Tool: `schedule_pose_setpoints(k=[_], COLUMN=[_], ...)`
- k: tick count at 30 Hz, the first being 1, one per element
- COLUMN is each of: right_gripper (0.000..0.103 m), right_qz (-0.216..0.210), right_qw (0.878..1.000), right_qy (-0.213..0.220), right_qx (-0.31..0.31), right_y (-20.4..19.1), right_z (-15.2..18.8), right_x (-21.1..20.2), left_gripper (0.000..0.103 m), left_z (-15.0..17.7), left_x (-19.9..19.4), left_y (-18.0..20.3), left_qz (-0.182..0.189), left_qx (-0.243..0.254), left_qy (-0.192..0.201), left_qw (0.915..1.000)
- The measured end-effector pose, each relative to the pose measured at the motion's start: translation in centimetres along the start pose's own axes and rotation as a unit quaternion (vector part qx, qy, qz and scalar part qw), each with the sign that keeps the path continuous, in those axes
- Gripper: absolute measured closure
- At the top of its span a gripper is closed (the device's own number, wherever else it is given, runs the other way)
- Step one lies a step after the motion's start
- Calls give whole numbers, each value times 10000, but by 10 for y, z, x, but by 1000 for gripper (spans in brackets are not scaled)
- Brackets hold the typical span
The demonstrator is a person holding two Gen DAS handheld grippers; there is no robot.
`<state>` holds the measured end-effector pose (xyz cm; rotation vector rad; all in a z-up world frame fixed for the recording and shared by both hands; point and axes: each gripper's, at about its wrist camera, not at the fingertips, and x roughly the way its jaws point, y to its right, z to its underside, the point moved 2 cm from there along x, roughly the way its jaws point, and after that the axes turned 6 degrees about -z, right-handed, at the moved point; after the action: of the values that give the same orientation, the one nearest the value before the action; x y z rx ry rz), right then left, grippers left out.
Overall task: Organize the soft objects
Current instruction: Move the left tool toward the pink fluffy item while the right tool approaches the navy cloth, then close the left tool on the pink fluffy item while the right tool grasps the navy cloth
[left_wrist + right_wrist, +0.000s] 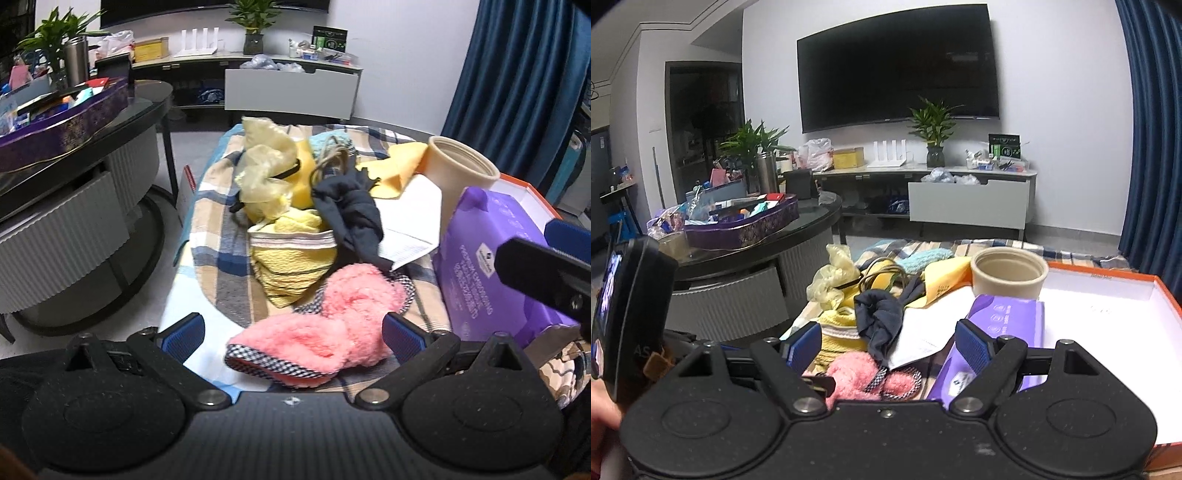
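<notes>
A pile of soft things lies on a plaid cloth (pixel 218 229). Nearest is a pink fluffy slipper (pixel 321 332) with checked trim, also low in the right wrist view as the pink slipper (pixel 853 373). Behind it sit a yellow striped cloth (pixel 291 266), a dark navy garment (pixel 351 210), a sheer yellow bag (pixel 264 162) and an orange-yellow cloth (pixel 395 166). My left gripper (pixel 293 334) is open, its blue pads either side of the slipper, just short of it. My right gripper (pixel 886 341) is open above the pile, holding nothing.
A purple wipes pack (pixel 491 266) and a beige cup (pixel 458 173) stand at the right beside an orange-rimmed white box (pixel 1108 306). White paper (pixel 410 221) lies under the clothes. A dark round coffee table (pixel 92 155) with a purple tray (pixel 62 125) stands left.
</notes>
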<state>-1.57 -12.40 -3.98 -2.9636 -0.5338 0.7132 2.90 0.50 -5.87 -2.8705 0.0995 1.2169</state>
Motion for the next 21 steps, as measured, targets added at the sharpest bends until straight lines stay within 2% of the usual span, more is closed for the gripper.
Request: schedule_pose_setpoints(k=[21], right_gripper=[10], right_qz=[29], right_qw=[9998], right_qy=[50], right_qx=[173], right_y=[6], right_z=[-1], right_x=[-4], left_gripper=[0], left_z=[-4], left_x=[8], left_y=[26], left_qz=[17], left_qx=[272], left_qy=[-54], left_qw=[9996])
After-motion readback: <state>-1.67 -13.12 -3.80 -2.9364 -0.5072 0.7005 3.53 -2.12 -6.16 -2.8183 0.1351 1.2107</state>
